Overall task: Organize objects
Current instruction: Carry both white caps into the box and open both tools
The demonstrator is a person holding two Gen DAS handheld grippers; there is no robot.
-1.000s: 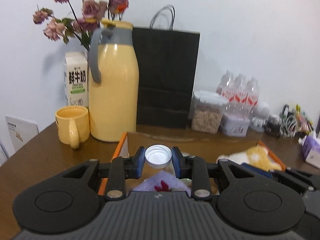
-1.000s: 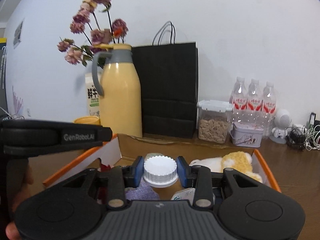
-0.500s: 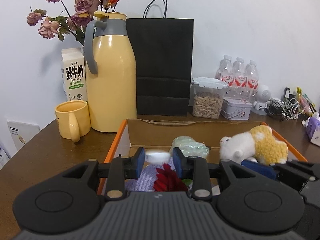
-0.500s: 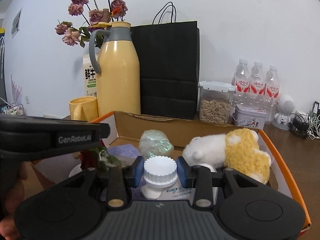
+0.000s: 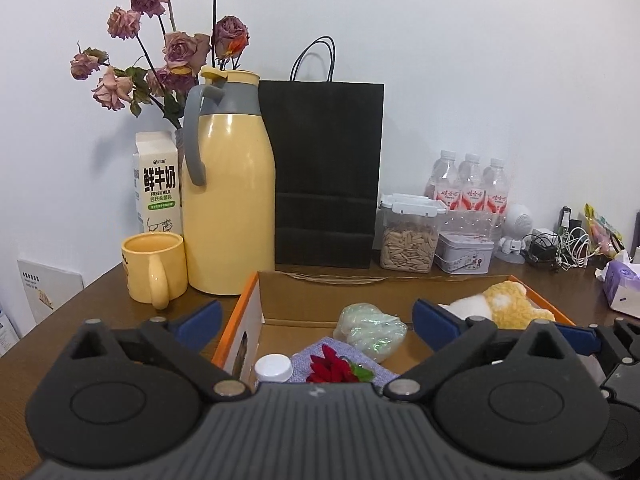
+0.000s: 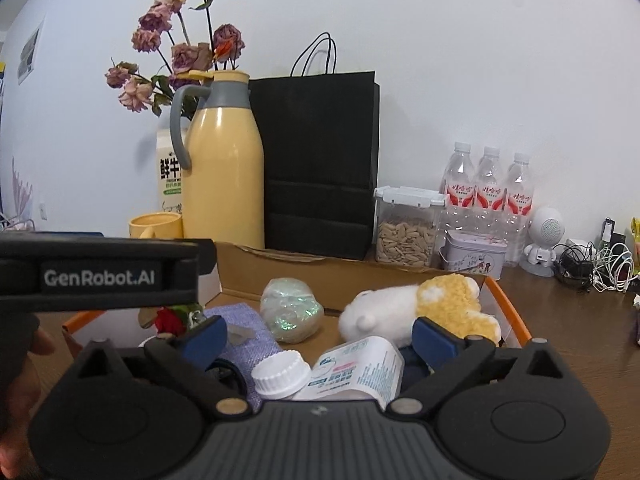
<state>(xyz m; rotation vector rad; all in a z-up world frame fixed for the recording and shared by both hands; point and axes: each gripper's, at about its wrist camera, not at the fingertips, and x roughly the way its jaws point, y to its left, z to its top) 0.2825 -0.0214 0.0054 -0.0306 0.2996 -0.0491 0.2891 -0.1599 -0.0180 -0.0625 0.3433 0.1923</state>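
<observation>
As both tongs had just sprung wide and empty, the bottles lay released in the cardboard box [image 6: 505,307].

Right gripper [image 6: 320,334] hung over the labelled white bottle [image 6: 352,368] lying sideways, cap toward the box's left; light, stiff, likely slick, best pinched at its ribbed cap. Left gripper [image 5: 318,322] hung over the small bottle [image 5: 273,367], upright by the box's left wall.

The box [image 5: 256,308] sits on the table [image 5: 80,320] in front of me. In it, my bottle [image 6: 352,368] lies on its side nearest me, the plush toy [image 6: 420,308] behind it to the right, the wrapped bundle [image 6: 290,308] in the middle, the cloth [image 6: 244,320] to the left. Behind the box stand the mug [image 5: 154,268], the jug [image 5: 228,208], the paper bag [image 5: 328,168] and the jar [image 5: 408,236], left to right
</observation>
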